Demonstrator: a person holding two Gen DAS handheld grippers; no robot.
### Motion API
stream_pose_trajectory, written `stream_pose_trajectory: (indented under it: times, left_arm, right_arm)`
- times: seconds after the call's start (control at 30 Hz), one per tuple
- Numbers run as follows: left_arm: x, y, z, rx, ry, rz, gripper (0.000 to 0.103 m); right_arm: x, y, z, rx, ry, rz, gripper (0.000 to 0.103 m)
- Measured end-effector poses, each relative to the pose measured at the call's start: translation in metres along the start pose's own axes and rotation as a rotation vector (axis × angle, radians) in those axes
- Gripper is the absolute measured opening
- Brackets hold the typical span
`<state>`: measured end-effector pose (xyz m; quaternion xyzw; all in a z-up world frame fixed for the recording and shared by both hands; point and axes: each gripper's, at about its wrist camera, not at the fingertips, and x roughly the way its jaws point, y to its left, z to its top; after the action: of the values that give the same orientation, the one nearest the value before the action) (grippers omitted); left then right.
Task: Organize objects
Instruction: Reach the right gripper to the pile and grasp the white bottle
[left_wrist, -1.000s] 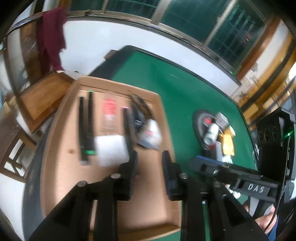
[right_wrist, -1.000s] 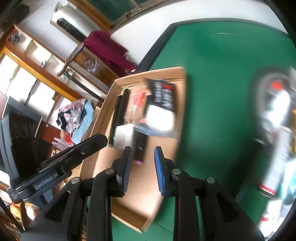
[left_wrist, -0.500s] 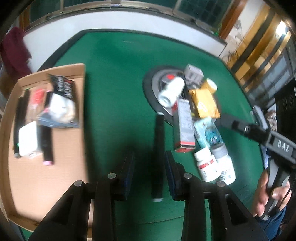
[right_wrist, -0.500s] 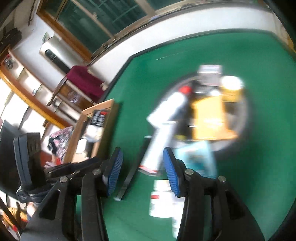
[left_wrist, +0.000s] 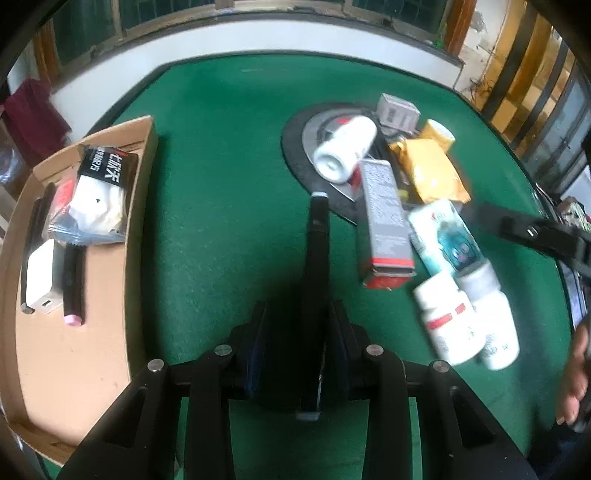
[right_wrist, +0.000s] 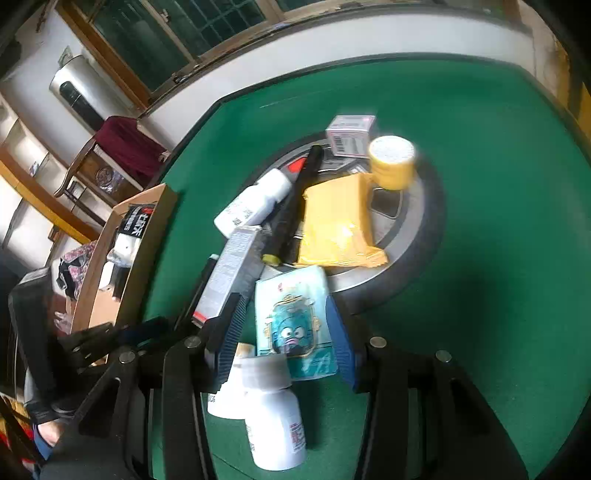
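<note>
Both grippers now over pile, left gripper (left_wrist: 297, 345) straddling black pen (left_wrist: 316, 280)

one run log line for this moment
left gripper: open around black pen | right gripper: open around blue packet | box: partly filled

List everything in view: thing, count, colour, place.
cardboard tray: 1, brown, left.
power bank: 1, white, in tray.
sock pack: 1, black-white, in tray.
black pen: 1, between left gripper's fingers.
pill bottles: 2, white, right.
carton: 1, grey-red, centre.
cartoon packet: 1, teal, between right gripper's fingers.
yellow pouch: 1, on disc.
yellow jar: 1, on disc.
left gripper: black.
right gripper: blue pads.
</note>
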<state>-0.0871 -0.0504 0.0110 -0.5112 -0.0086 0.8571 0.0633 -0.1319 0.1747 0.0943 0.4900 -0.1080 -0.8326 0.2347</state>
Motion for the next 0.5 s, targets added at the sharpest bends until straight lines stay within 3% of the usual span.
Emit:
stream_pose_trajectory:
  times: [0.07, 0.17, 0.37, 0.5]
  left_arm:
    - [0.001, 0.001, -0.003, 0.002, -0.032, 0.000, 0.026]
    - [0.001, -0.001, -0.007, 0.034, -0.067, 0.059, 0.012]
    - [-0.005, 0.010, -0.014, -0.025, -0.088, 0.010, 0.012]
    - [-0.012, 0.014, -0.019, -0.051, -0.106, -0.040, 0.012]
  right_arm:
    - [-0.002, 0.004, -0.003, -0.008, -0.001, 0.001, 0.044]
    - [-0.007, 0.006, -0.012, -0.012, -0.013, -0.001, 0.044]
    - [-0.016, 0.007, -0.031, -0.041, -0.031, -0.023, 0.044]
    - [-0.017, 0.009, -0.058, -0.076, 0.007, -0.028, 0.044]
